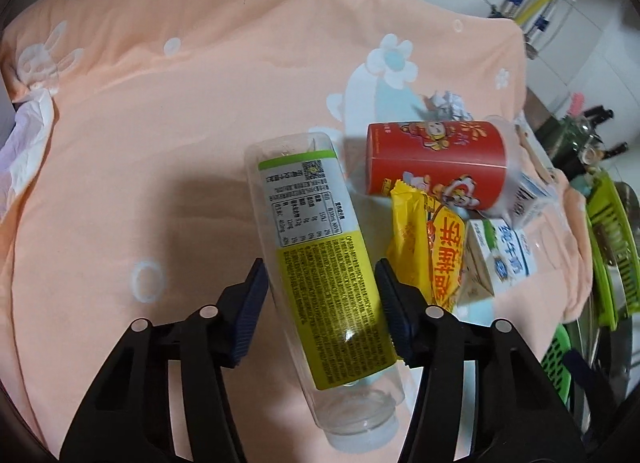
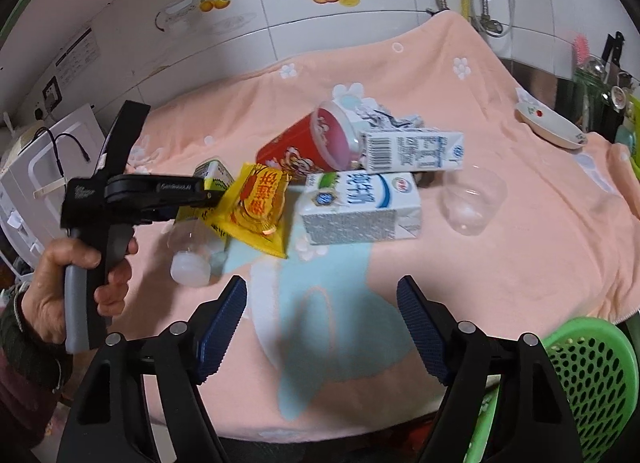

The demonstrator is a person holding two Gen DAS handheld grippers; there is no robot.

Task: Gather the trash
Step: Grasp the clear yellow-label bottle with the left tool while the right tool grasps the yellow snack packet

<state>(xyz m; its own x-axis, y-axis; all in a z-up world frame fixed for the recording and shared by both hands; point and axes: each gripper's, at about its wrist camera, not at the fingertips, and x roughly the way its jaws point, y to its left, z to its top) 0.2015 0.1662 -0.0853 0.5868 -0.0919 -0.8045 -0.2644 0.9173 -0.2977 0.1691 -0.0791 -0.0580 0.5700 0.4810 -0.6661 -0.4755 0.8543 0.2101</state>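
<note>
Plainly, the step in hand is the pickup of the plastic bottle (image 1: 320, 263), which lies on its side on the peach cloth (image 1: 160, 123) that covers the table. The left gripper (image 1: 322, 303) straddles the labelled body of the bottle, and its blue pads (image 1: 250, 315) sit against the bottle's sides, so it looks pinched across the middle (the left pad's contact is hard to confirm at its tip). The white cap end points back toward the gripper's base and the clear bottom points away from it.

Just to the right of this gripper lies a yellow snack wrapper (image 1: 432, 247), touching or nearly touching the right pad; beyond it are a red cup (image 1: 436, 163) on its side and a milk carton (image 1: 504, 255). To lift well, I would judge that the grip should stay across the label, not slide toward the cap, and that the bottle should rise straight off the cloth so that the wrapper is not dragged along.

The right gripper (image 2: 322, 327) stands spread with nothing between its pads, above bare cloth. Ahead of it lie the two milk cartons (image 2: 360, 207) and a clear plastic cup (image 2: 472, 199); a green basket (image 2: 592, 375) sits low to its right, likely where the trash goes.
</note>
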